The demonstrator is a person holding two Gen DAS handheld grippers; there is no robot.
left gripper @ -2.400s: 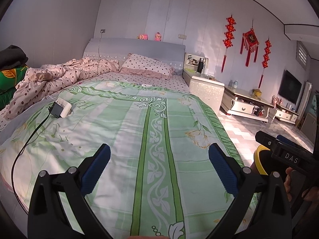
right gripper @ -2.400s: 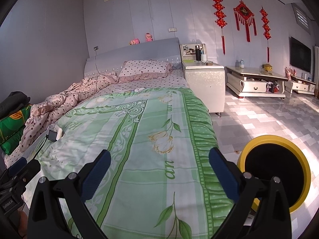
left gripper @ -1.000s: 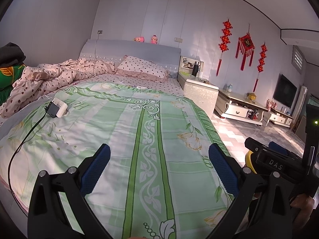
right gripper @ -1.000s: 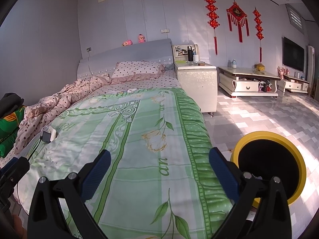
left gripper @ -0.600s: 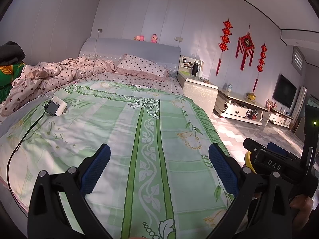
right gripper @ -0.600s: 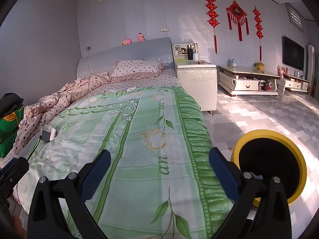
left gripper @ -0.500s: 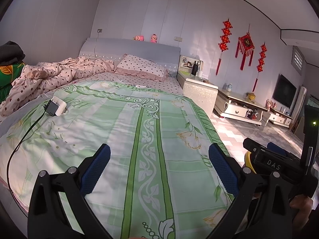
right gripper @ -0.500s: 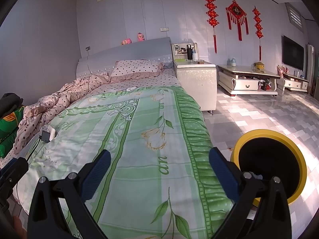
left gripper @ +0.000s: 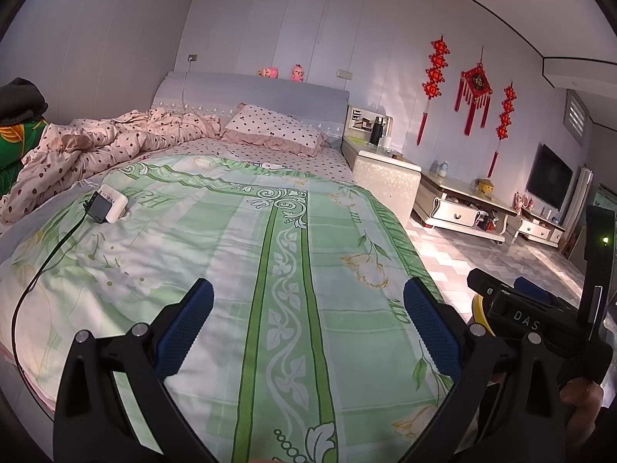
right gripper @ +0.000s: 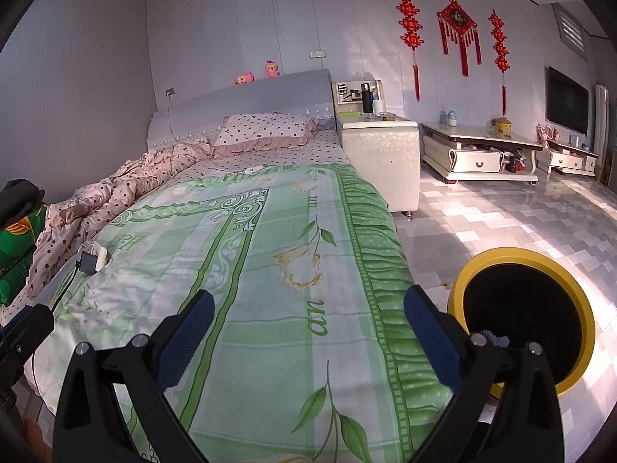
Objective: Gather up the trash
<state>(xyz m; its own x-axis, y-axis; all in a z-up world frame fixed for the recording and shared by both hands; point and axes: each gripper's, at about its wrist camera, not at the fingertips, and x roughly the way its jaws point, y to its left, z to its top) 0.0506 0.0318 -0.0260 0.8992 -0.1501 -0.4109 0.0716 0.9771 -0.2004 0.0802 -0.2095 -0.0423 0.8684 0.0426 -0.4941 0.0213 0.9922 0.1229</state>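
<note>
Both grippers hang over the foot of the bed (left gripper: 246,254), empty and spread wide: the left gripper (left gripper: 306,324) and the right gripper (right gripper: 308,328) each show nothing between their blue pads, which suits a search rather than a grab. The yellow bin (right gripper: 462,281) stands on the tiled floor just beside the bed's edge, at about 3 o'clock from the right gripper, handy for drops. Something pale and crumpled (right gripper: 495,340) lies inside it (probably trash, too dark to tell). No loose trash is plainly visible on the green quilt. At 10 o'clock, a small white device (left gripper: 110,203) with a cable rests there; its purpose is unclear.
</note>
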